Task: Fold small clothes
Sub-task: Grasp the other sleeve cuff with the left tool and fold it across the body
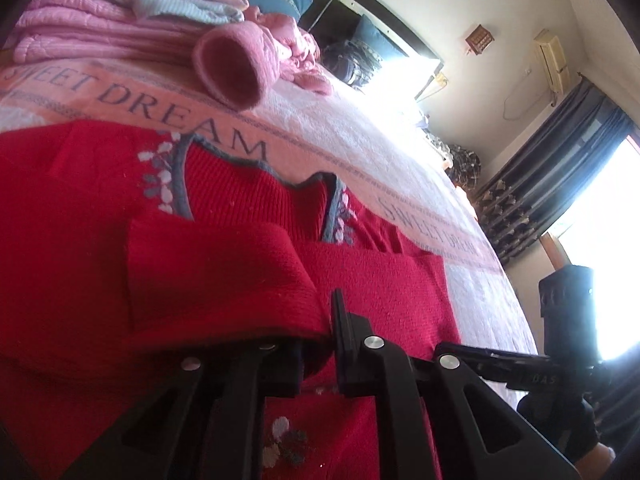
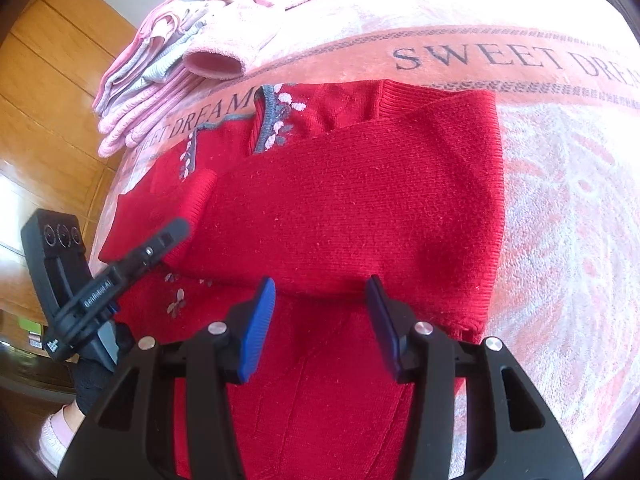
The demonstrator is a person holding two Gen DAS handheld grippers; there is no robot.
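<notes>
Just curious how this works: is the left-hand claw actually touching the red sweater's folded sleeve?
Touching. In the left wrist view, the left gripper has the sleeve cuff of the red sweater draped over one finger.

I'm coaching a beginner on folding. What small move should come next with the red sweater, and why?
Probably close the right gripper on the red sweater: its jaws stand open at the folded sleeve's edge, while the left gripper already pinches the other sleeve.

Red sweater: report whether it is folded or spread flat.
Partly folded. Both sleeves of the red sweater lie folded across its front, the left sleeve's cuff by the left gripper; the hem is not visible.
</notes>
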